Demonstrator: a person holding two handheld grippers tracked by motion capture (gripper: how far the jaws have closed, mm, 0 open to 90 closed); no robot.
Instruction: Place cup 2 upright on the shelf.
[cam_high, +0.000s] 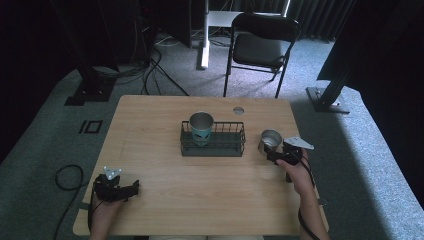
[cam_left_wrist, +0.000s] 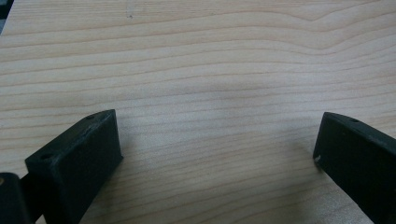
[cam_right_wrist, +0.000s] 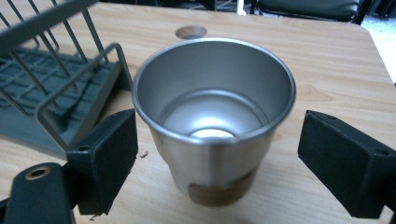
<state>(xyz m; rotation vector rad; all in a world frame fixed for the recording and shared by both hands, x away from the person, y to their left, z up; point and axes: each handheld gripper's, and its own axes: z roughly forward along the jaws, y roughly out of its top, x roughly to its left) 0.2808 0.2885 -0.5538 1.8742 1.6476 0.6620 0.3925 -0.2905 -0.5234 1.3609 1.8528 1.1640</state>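
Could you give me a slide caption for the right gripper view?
Open right gripper straddles an upright steel cup beside a wire rack.

Brushed-metal cup (cam_right_wrist: 214, 116), matt wooden table (cam_right_wrist: 303, 51)

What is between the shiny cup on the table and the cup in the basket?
Just the basket's wire end wall and bare table, seen in the high view, between the steel cup and the basket's cup.

Bare light-wood table (cam_high: 200, 180) lies open across the near half. The dark wire rack (cam_high: 213, 145), holding a tall metal cup with a teal label (cam_high: 201, 128), blocks the centre. A short steel cup (cam_right_wrist: 212, 116) stands between the right gripper (cam_right_wrist: 217, 149) fingers (cam_right_wrist: 109, 158), just beside the rack.
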